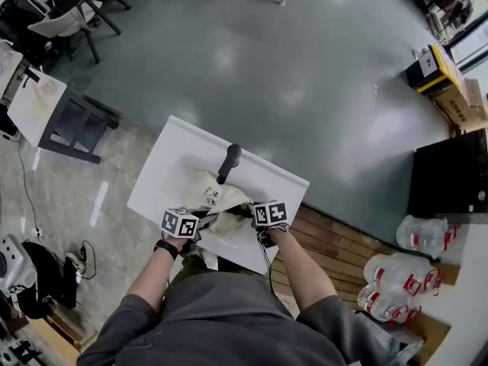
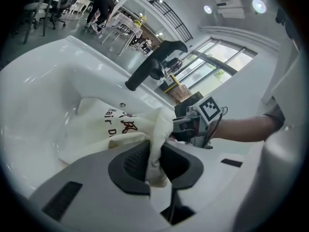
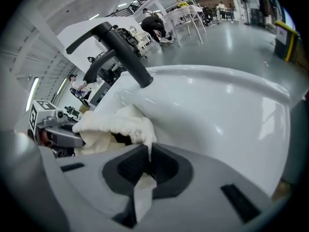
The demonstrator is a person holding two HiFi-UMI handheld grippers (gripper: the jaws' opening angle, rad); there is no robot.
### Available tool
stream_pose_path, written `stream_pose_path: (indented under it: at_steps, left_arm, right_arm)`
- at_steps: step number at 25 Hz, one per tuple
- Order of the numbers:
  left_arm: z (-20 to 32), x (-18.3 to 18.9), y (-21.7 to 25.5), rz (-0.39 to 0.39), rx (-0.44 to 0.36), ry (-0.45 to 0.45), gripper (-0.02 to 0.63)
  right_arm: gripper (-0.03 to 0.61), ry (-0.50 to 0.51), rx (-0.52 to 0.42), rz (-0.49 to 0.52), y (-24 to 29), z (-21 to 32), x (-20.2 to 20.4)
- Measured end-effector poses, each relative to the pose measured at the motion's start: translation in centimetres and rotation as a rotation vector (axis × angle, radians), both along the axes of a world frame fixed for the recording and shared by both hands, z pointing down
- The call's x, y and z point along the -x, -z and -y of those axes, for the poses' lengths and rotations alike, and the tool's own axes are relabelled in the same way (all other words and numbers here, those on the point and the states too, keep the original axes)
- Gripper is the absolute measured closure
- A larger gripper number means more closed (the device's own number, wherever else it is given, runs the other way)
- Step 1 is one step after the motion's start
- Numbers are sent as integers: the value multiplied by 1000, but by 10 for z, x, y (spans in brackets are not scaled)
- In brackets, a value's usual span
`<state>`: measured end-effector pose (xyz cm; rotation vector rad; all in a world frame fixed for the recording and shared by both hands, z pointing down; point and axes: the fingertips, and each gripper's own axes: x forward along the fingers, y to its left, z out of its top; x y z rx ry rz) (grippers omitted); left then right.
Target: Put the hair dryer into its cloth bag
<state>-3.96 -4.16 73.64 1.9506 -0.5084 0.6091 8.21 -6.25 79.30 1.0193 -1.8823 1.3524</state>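
Cream cloth bag [image 1: 216, 204] rim clamped in left tongs [image 2: 153, 161] & right tongs [image 3: 146, 166] to spread its mouth; hair dryer [image 1: 228, 163] just beyond
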Motion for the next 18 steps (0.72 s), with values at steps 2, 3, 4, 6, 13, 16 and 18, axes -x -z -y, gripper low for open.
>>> stream_pose_path:
  at_steps: [2, 3, 4, 6, 13, 16, 18]
  left_arm:
    - [-2, -4, -4, 5, 8, -6, 558]
    - [-3, -6, -5, 6, 13, -9, 555]
    - [-4, -8, -6, 6, 17, -13, 552]
    - [-6, -8, -8, 9, 24, -26, 539]
    - [-19, -17, 2, -50, 45, -90, 509]
    - [-38, -40, 13, -115, 48, -189, 492]
    - [-43, -46, 18, -127, 35, -221, 465]
  right_arm:
    - [563, -12, 10, -5, -4, -1, -2]
    - [563, -19, 14, -8, -5, -1, -3]
    - [561, -22, 19, -13, -6, 0, -4]
    - [558, -13, 26, -33, -5, 1, -5]
    - [531, -58, -17, -73, 12, 6, -31]
    - [531, -125, -42, -72, 23, 6, -48]
    - [531, -147, -76, -82, 34, 7, -57]
